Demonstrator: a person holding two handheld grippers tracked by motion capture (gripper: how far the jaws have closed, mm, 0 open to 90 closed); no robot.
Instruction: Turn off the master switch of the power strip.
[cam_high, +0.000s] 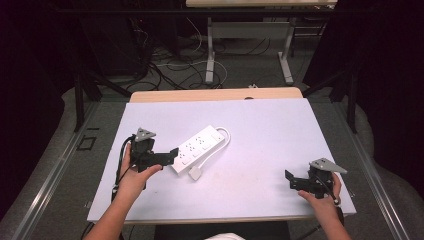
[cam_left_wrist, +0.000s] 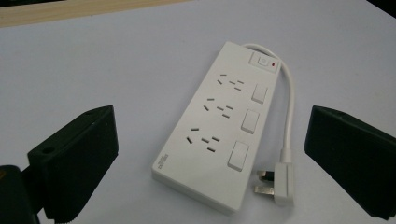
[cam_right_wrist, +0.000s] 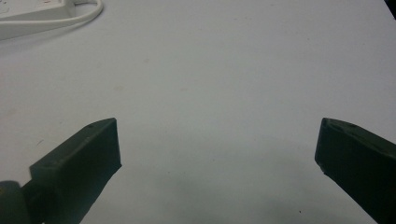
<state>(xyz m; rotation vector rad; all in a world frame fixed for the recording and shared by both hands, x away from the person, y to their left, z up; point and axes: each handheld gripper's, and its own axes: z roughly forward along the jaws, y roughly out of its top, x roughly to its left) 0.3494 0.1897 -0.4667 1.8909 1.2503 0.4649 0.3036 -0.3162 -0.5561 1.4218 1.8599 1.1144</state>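
A white power strip (cam_high: 199, 148) with three sockets and rocker switches lies diagonally on the white table (cam_high: 260, 145). Its short white cable (cam_high: 224, 141) loops back along one side to a white plug (cam_high: 195, 173) resting at its near end. In the left gripper view the power strip (cam_left_wrist: 219, 126) and the plug (cam_left_wrist: 282, 182) lie just ahead between the jaws. My left gripper (cam_high: 173, 155) is open, right at the strip's near end. My right gripper (cam_high: 291, 180) is open at the table's near right, over bare surface. In the right gripper view the cable (cam_right_wrist: 70, 18) shows at top left.
The table's wooden far edge (cam_high: 215, 94) shows beyond the white top. Behind it, cables (cam_high: 175, 70) lie on the floor around the metal legs of another desk (cam_high: 210, 55). Dark frame posts (cam_high: 79, 95) stand at both sides.
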